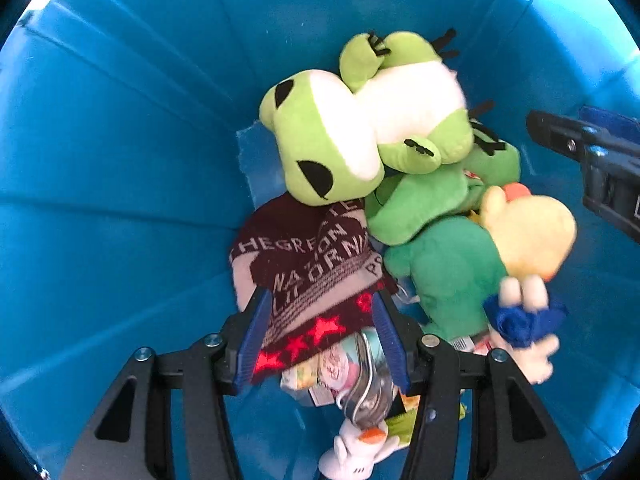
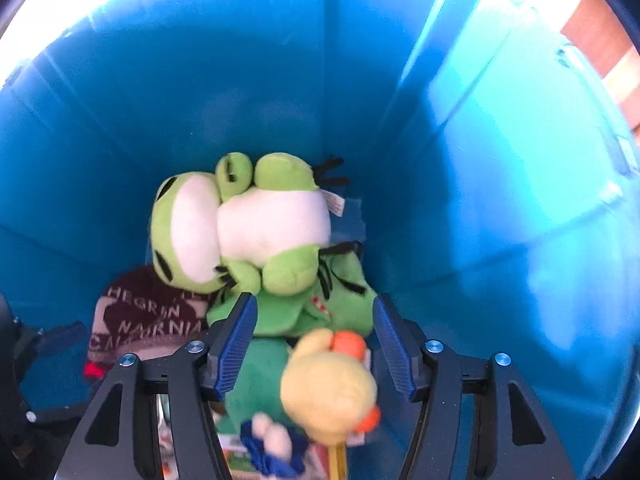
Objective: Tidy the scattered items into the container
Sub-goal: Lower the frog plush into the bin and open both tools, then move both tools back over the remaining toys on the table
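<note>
**Inside the bin, both claws hang open over the toys**

Here the left gripper (image 1: 320, 332) points down into the blue bin (image 1: 120, 160), its jaws spread wide with nothing pinched between them. Below the gap lies a maroon knit cloth (image 1: 304, 256) with pale lettering and red stars, and under its near edge a shiny tin (image 1: 370, 392) shows among small packets.

The right gripper (image 2: 314, 340) is likewise wide open and holds nothing. A yellow duck (image 2: 328, 388) sits below and between its blue pads, blurred, whether touching them I cannot tell. In the left view the same duck (image 1: 528, 232) rests on a dark green plush (image 1: 452, 272), with the right gripper's fingers (image 1: 560, 136) near the bin wall just beyond.

A pale green frog (image 1: 328, 140) with a white belly lies on top of the pile, against another green plush (image 1: 420, 200). A small white toy (image 1: 356, 448) lies at the bottom edge.
</note>
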Demonstrator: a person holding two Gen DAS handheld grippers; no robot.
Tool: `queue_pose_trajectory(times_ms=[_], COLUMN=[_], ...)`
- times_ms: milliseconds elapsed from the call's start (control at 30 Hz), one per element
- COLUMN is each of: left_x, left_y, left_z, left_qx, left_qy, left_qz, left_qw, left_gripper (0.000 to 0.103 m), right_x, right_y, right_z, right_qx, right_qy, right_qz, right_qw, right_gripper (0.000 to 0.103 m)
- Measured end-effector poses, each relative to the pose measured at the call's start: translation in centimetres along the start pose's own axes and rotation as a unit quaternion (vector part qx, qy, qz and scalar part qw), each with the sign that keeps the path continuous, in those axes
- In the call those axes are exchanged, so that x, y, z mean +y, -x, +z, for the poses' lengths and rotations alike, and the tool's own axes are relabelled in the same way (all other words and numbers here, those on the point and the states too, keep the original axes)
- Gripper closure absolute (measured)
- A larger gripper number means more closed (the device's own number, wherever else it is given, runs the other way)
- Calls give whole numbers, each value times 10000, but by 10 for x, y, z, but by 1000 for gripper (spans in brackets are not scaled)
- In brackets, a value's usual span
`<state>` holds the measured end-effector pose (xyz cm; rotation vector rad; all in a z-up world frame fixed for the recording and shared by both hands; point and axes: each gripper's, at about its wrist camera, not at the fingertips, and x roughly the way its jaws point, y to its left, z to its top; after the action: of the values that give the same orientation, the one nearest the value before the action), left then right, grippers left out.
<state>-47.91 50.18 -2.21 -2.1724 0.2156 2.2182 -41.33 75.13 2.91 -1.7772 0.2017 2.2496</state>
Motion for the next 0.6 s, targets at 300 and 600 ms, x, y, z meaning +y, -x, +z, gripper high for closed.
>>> queue_pose_trajectory(times_ms=[300, 600], left_x=[7, 23], left_y=[56, 104], left_z=[-17, -67], left_qx=[-434, -988], left_qy=[-8, 83], left_qz=[-37, -147], left_qw=[9991, 9950], left_gripper=[52, 52], right_x=[9, 14], right_y=[52, 111], right_z=[-16, -52], right_qx=[6, -298], right_qy=[93, 95], right_qz=[-194, -323], right_qw=[9998, 9990], right_gripper=[19, 14])
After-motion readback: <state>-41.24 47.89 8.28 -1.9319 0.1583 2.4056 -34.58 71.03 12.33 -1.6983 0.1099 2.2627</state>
